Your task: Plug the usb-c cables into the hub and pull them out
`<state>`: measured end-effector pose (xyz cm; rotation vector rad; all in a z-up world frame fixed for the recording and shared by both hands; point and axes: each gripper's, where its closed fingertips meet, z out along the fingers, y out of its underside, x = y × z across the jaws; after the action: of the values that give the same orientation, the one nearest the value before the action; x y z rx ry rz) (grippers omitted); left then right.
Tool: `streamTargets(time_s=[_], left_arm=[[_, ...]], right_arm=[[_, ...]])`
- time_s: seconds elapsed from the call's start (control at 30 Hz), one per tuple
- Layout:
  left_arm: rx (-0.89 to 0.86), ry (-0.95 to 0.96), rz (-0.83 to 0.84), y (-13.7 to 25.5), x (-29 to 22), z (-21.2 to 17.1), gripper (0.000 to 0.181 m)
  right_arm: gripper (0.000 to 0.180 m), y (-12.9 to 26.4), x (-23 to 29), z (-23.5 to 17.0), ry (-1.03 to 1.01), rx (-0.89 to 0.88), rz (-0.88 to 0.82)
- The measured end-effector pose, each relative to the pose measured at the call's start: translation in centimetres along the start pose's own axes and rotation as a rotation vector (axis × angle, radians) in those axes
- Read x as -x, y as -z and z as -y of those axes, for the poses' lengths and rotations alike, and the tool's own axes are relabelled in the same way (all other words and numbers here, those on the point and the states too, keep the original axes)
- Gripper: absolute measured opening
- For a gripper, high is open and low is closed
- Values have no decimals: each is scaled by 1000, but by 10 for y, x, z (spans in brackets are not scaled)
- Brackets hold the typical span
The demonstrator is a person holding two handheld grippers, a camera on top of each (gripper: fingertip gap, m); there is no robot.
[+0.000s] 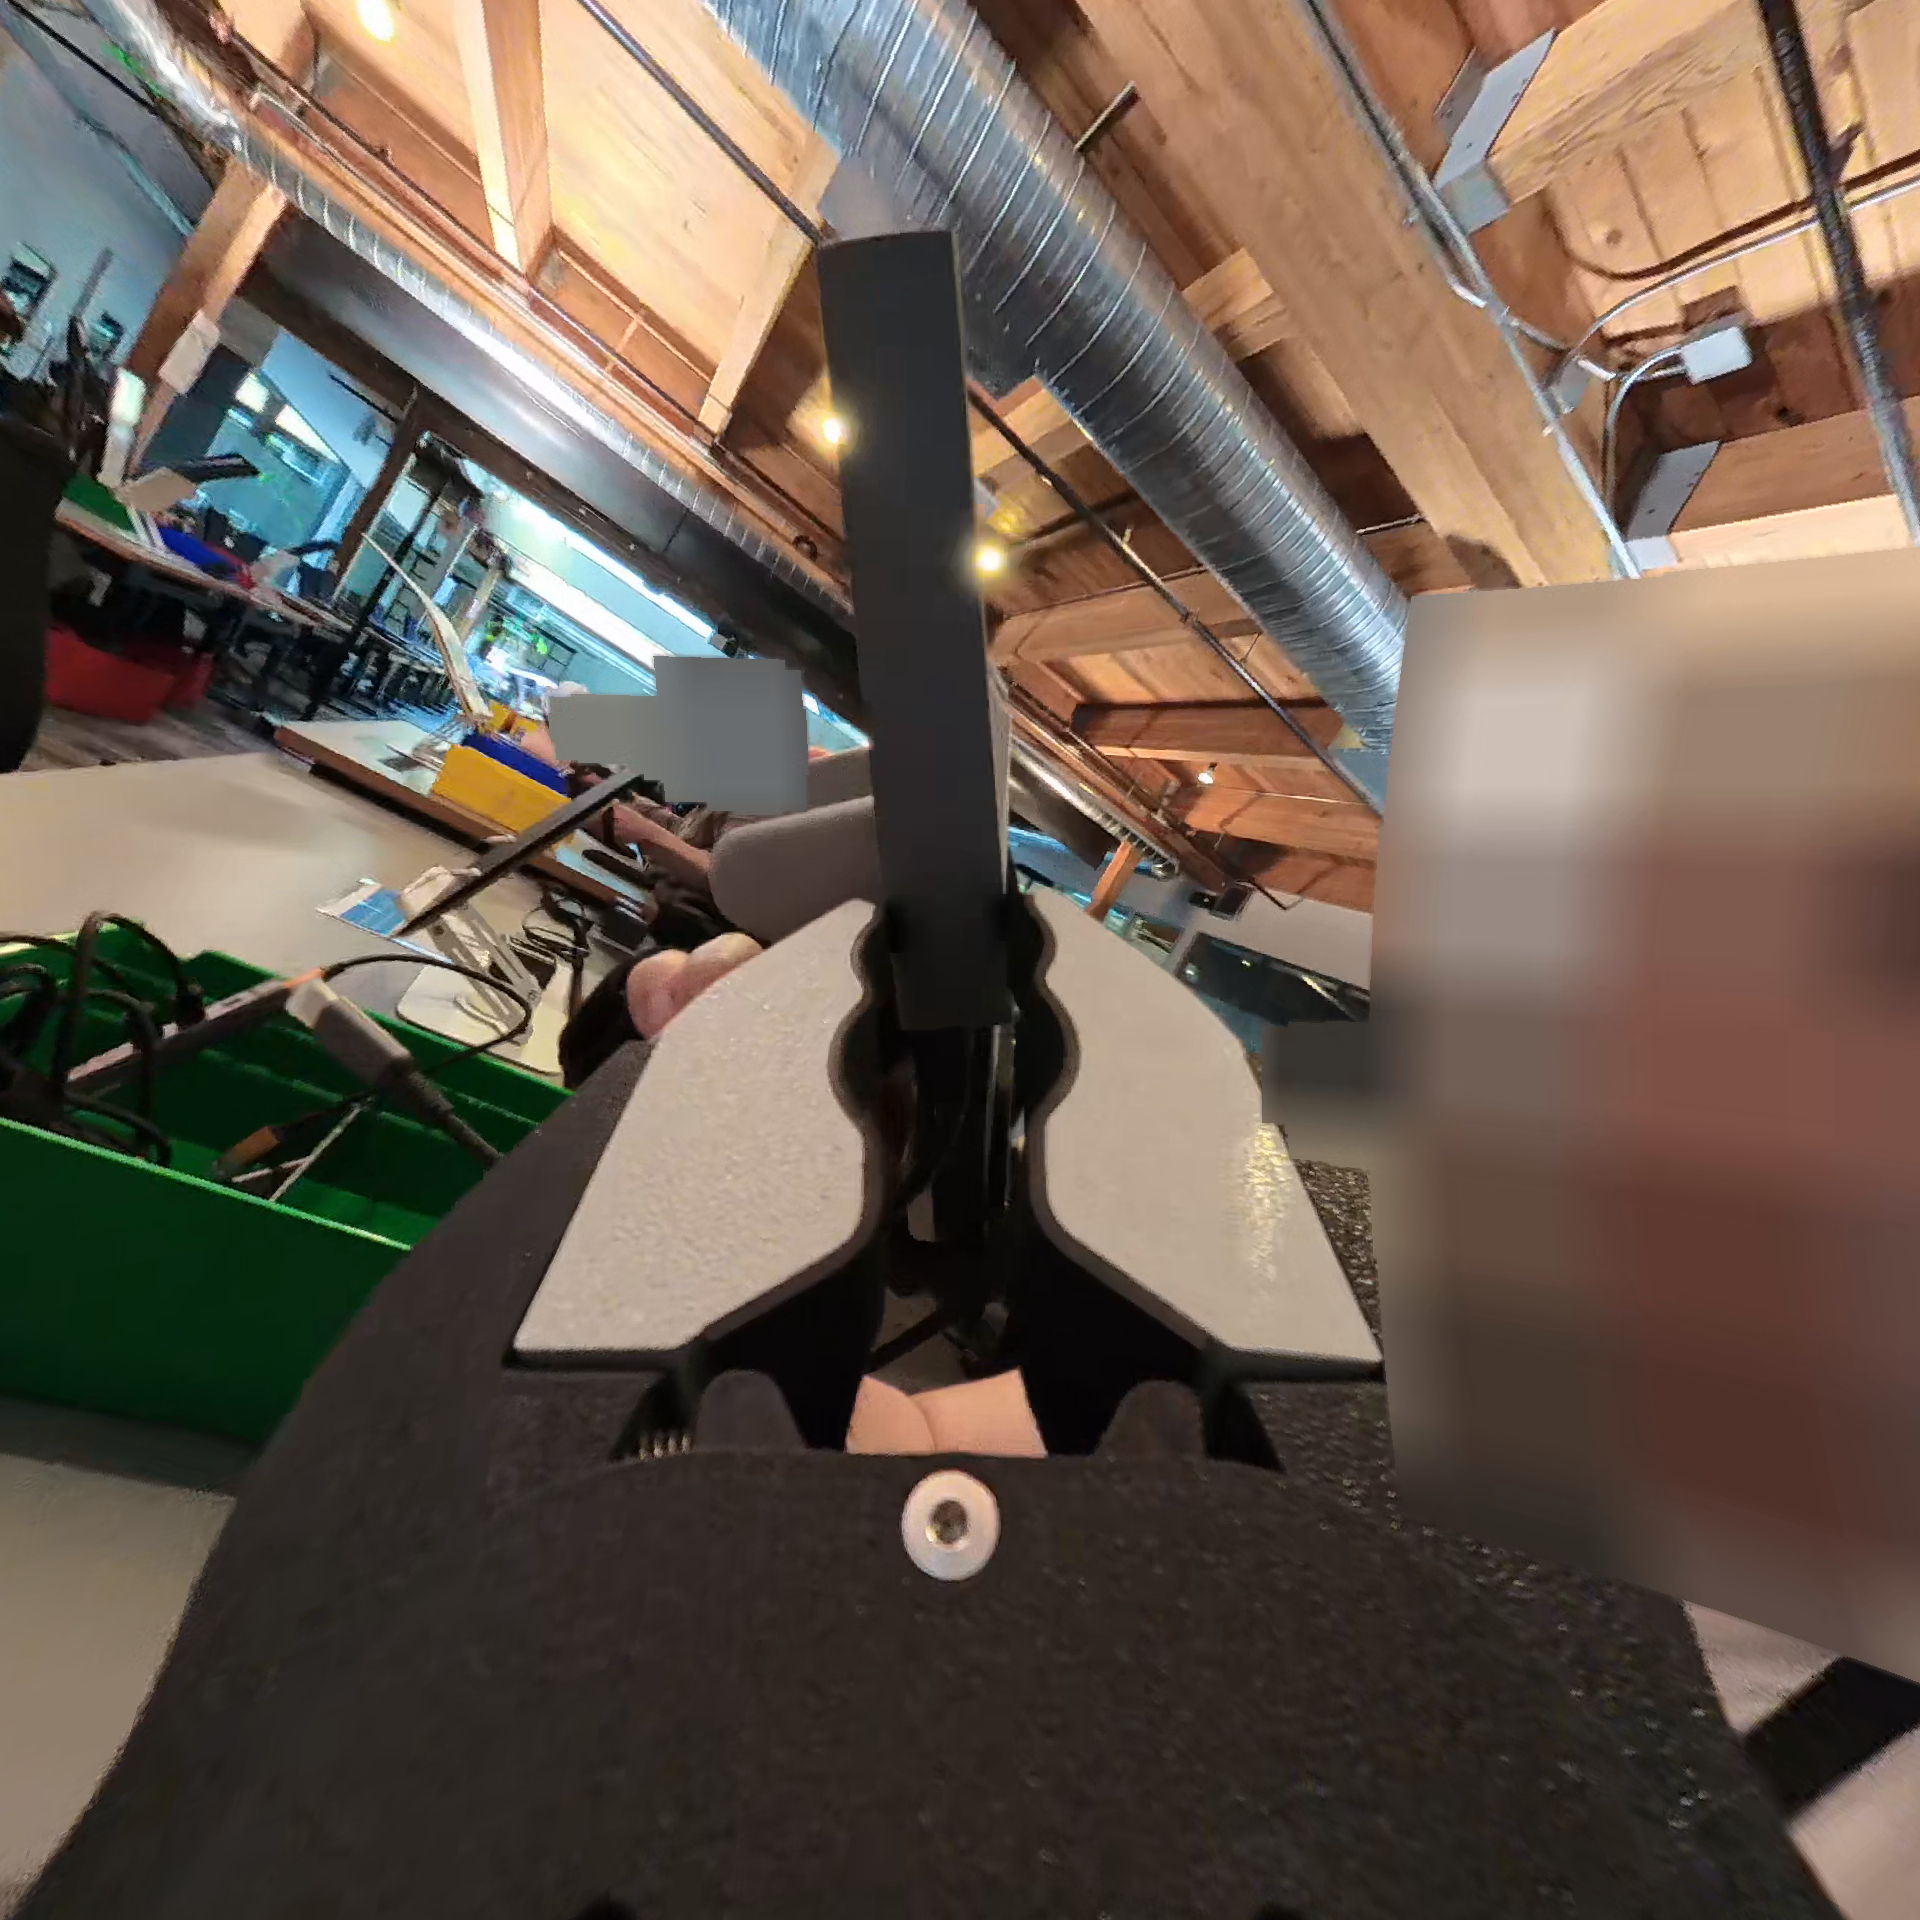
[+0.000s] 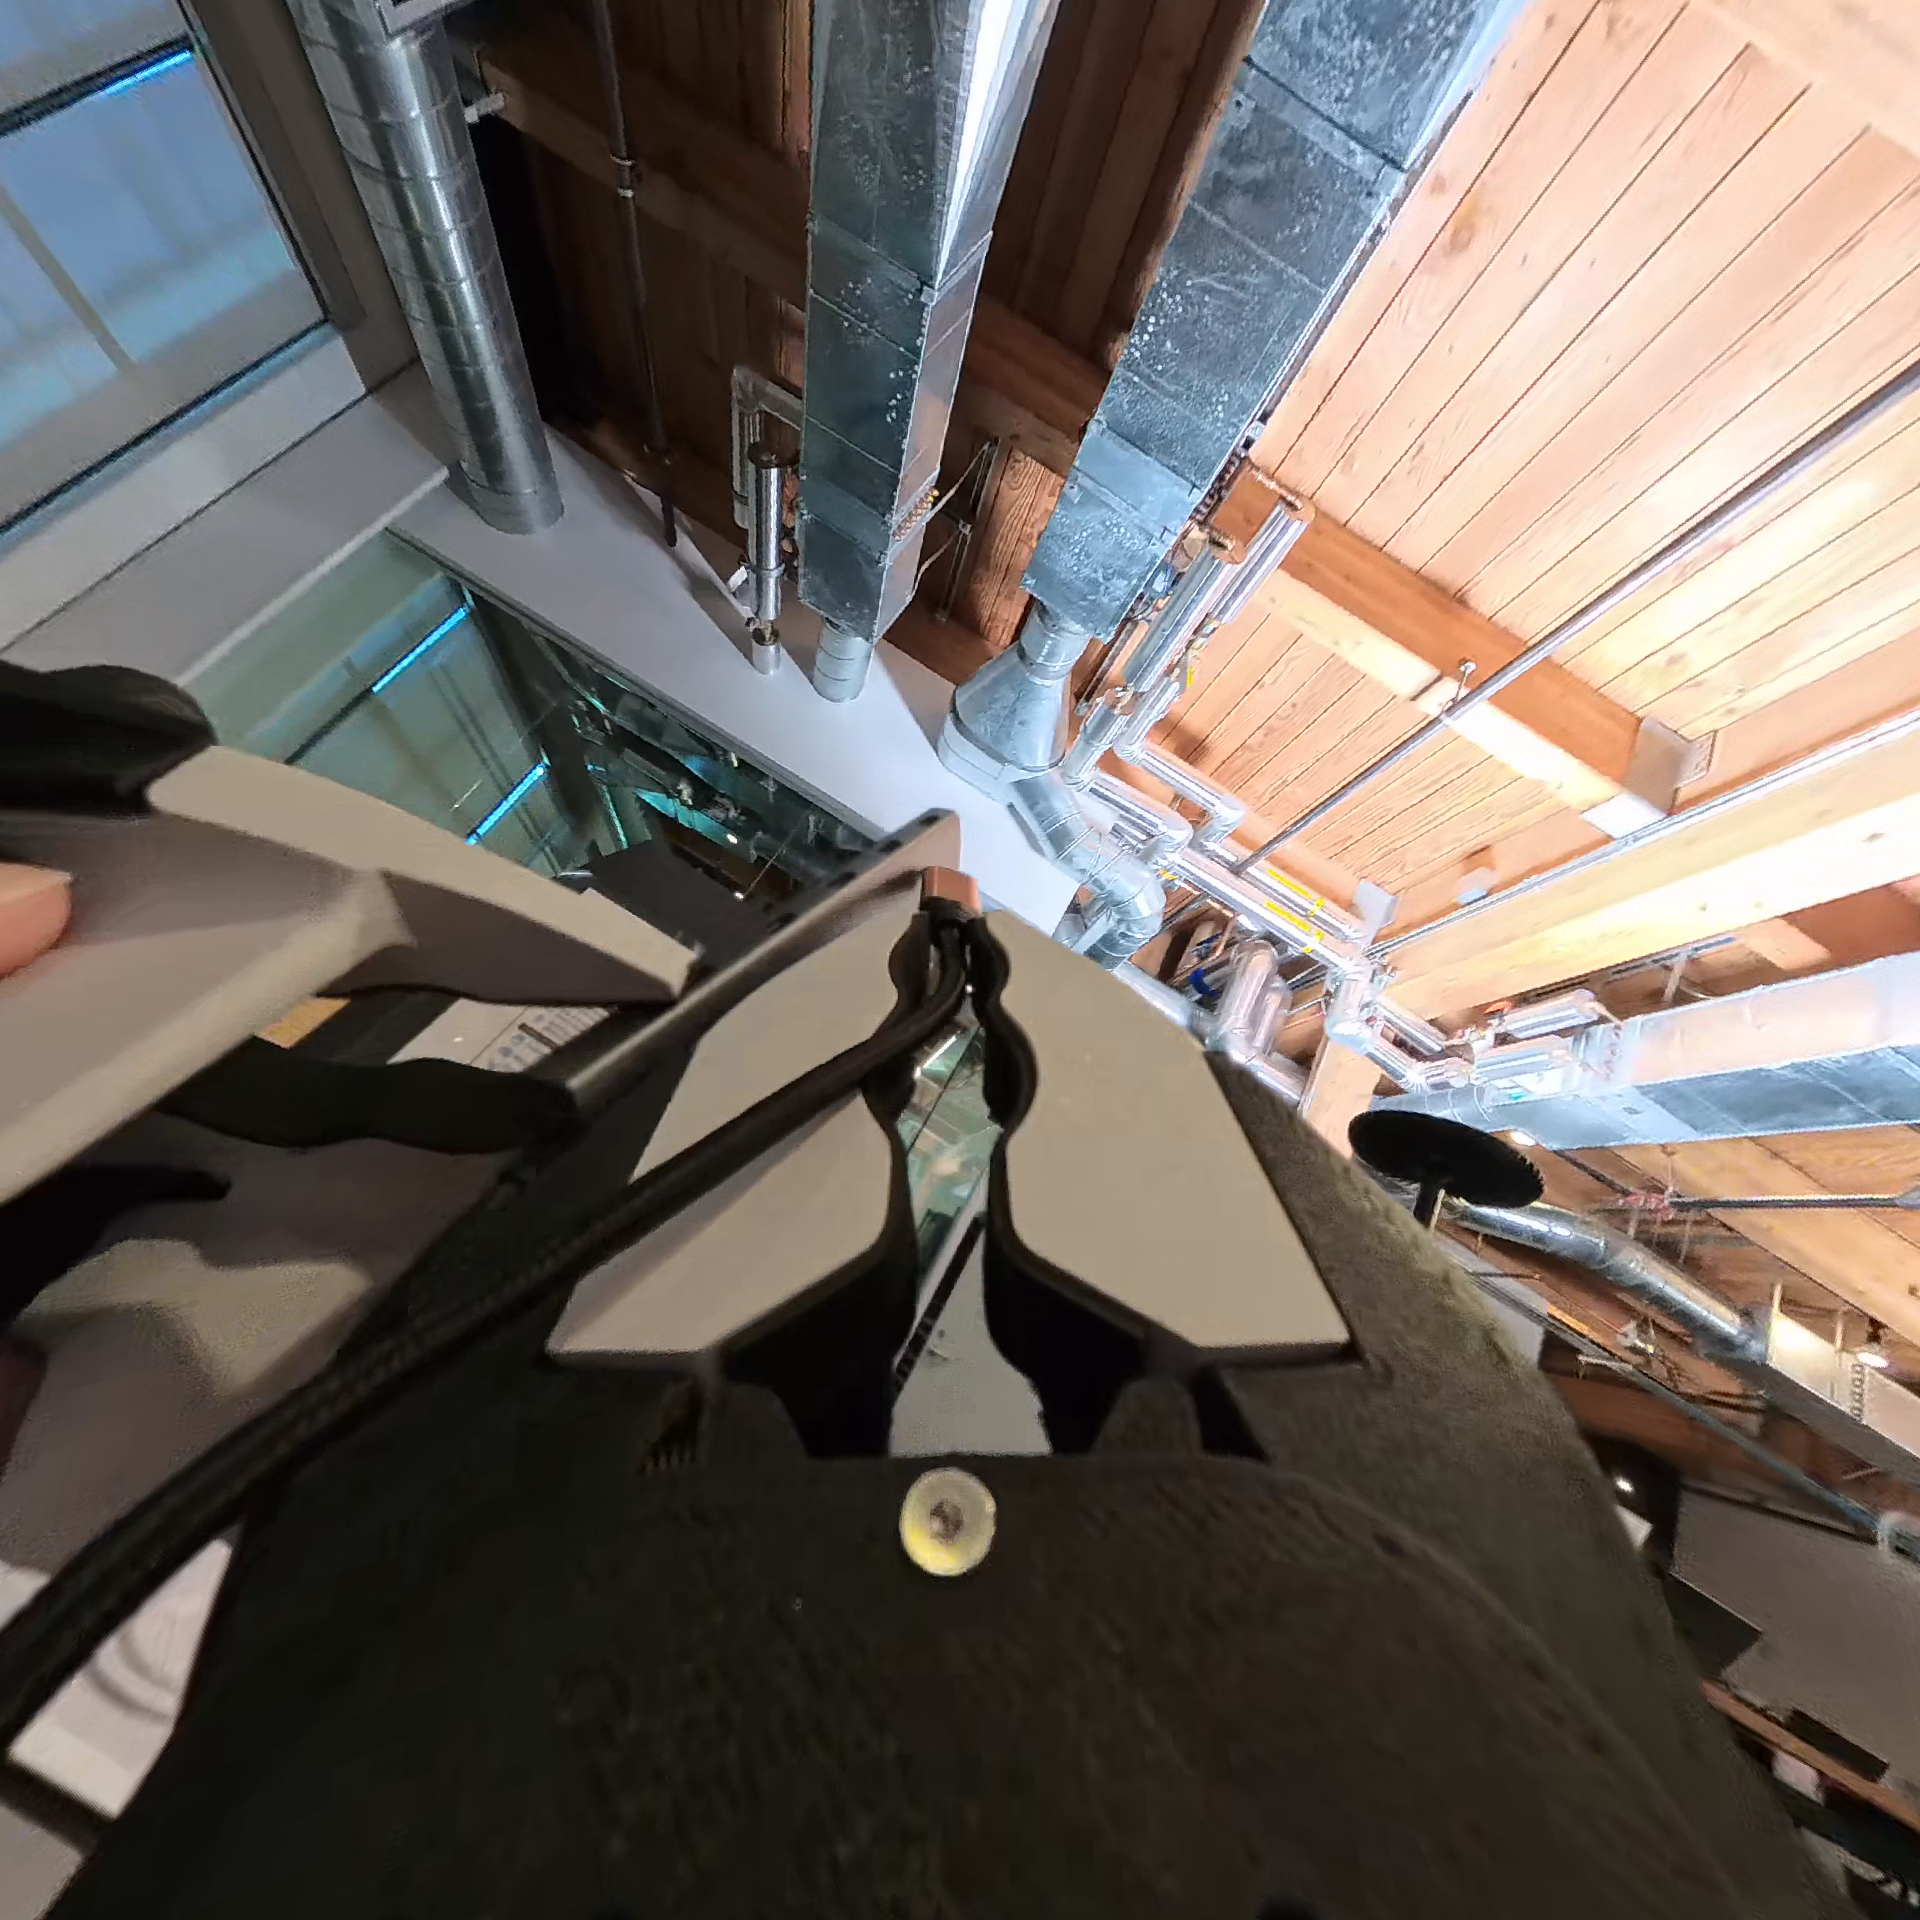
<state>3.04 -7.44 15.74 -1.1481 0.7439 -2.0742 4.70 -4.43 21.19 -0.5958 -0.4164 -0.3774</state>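
hub (image 1: pixel 914 623): dark grey
bin (image 1: pixel 156 1278): green, at 8 o'clock
cable (image 2: pixel 436 1340): black braid
plug (image 2: pixel 951 883): copper-brown

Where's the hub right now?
Left wrist view, centre: the hub stands upright, clamped at its lower end by the left gripper, green bin to its left.

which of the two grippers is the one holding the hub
The left gripper: its fingers clamp the dark flat hub, which sticks up. The right gripper pinches a black cable instead.

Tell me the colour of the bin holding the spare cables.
Bright green; the bin shows best in the left wrist view, at lower left.
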Motion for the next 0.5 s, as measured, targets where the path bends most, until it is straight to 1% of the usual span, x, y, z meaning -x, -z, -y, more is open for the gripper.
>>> streamTargets(time_s=[0.13, 0.3, 0.5], left_arm=[[2, -41, 44, 2, 3, 1, 21], [28, -62, -3, -1, -9, -1, 21], [49, -94, 11, -1, -11, -3, 21]], right_arm=[[7, 0, 4, 0, -10, 0, 15], [7, 1, 4, 3, -122, -26, 54], [8, 2, 6, 6, -108, -45, 63]])
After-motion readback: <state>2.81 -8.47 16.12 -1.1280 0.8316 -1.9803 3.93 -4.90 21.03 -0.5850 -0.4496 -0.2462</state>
